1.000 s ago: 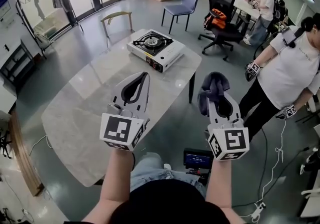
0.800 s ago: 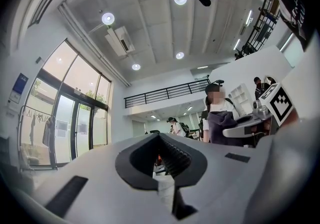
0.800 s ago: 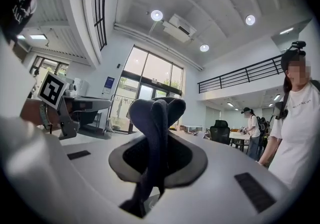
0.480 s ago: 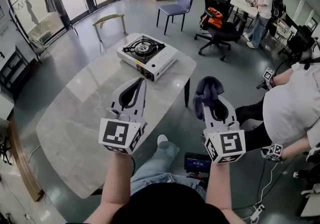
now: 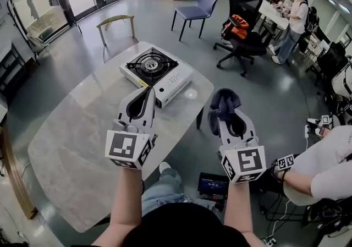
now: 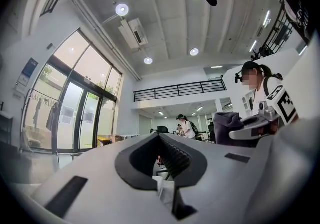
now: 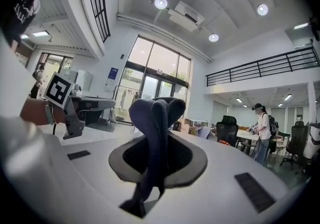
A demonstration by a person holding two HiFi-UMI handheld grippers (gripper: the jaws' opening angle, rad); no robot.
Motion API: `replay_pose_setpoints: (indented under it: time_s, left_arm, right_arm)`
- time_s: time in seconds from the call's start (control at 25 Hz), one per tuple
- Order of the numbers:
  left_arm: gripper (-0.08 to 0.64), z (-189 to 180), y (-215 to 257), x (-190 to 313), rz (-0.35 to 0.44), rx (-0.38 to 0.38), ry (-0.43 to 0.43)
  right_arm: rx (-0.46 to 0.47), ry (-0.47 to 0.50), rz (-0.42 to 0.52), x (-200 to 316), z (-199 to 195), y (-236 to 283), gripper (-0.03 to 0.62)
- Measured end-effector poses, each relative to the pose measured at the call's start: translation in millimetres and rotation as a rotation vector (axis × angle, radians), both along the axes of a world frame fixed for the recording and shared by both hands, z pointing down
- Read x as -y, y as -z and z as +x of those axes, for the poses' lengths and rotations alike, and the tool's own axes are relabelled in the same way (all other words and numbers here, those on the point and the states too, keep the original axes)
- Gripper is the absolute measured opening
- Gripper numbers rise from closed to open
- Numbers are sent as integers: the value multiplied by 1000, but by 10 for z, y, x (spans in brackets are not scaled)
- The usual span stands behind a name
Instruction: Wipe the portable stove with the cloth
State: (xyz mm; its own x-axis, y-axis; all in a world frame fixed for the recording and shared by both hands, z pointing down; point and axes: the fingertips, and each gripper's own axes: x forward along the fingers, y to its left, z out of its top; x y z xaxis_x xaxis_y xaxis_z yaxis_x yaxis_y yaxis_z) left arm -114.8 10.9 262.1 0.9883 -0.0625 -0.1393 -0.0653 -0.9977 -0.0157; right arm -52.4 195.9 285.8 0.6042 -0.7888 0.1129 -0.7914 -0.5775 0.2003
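A white portable stove (image 5: 157, 72) with a black burner stands at the far end of the grey marble table (image 5: 77, 130). My left gripper (image 5: 147, 93) is shut and empty, held above the table just short of the stove's near edge. My right gripper (image 5: 224, 109) is shut on a dark blue cloth (image 5: 221, 105), held off the table's right edge over the floor. The cloth (image 7: 155, 118) bunches up between the jaws in the right gripper view. Both gripper views tilt upward, so neither shows the stove.
A blue chair (image 5: 198, 4), a black office chair (image 5: 242, 17) with an orange item and a wooden stool (image 5: 114, 23) stand beyond the table. A person (image 5: 294, 17) stands far right; another person's arm (image 5: 308, 171) reaches in at lower right. A device (image 5: 212, 184) lies on the floor.
I have stepped closer: the stove and table slid nearer and leftward under my grippers. The person in white at right moved down and out of frame. Both grippers stayed shut.
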Motion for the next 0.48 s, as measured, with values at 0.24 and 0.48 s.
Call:
replay_pose_setpoints:
  time_s: [0.24, 0.48]
  left_arm:
    - [11, 460, -171, 338, -52, 21, 36]
    - [11, 809, -371, 768, -95, 43, 97]
  right_arm:
    - [37, 45, -47, 368, 522, -119, 64]
    - [64, 107, -103, 809, 946, -316, 64]
